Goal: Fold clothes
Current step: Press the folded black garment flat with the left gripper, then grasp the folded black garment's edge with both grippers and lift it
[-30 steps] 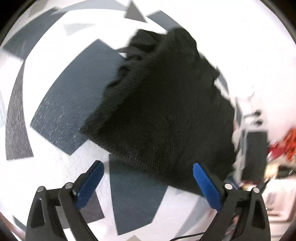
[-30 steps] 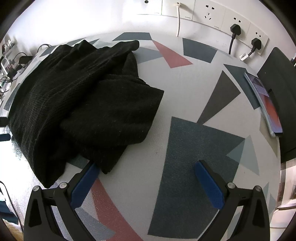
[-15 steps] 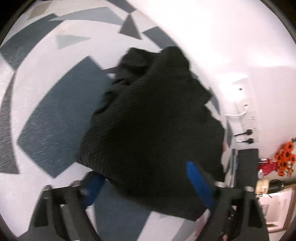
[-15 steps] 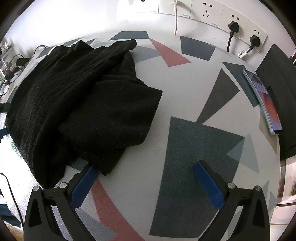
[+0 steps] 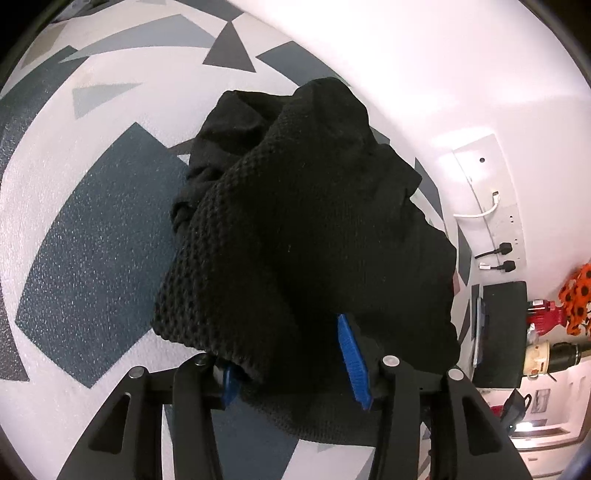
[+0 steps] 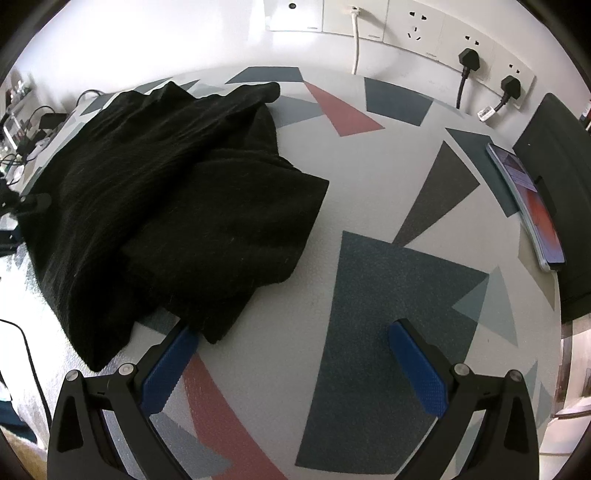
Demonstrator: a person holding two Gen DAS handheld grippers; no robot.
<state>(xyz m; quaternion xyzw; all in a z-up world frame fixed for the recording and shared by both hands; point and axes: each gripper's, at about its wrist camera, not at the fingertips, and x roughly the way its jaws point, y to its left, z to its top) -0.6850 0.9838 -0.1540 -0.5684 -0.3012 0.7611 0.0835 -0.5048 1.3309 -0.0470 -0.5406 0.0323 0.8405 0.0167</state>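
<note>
Grasping step of the fold, judged from how things lie. Left claw (image 5: 291, 363) set over the near edge of the black knitted garment (image 5: 306, 236), jaws just closing, knit bunched between the blue pads (image 5: 352, 363) and draped over the left one; whether the pads already press firmly cannot be told, though cloth plainly fills the gap. Right claw (image 6: 291, 365) spread wide and empty, hovering over the patterned surface (image 6: 388, 295) with grey, blue and red triangles, its left pad just beside the garment's nearest corner, not visibly gripping it.

Garment lying crumpled on the left part of the surface in the right wrist view, partly doubled over itself, one flap folded on top toward the right. Long axis running from the near-left corner toward the far wall with its white sockets (image 6: 417, 26); narrow end, perhaps a sleeve, pointing far and slightly right.

Next, probably: finish the pinch on the near edge, bring the right claw onto the adjacent corner, then lift both together and carry the edge across. Thick knit likely to sag and slip if pinched shallowly.
</note>
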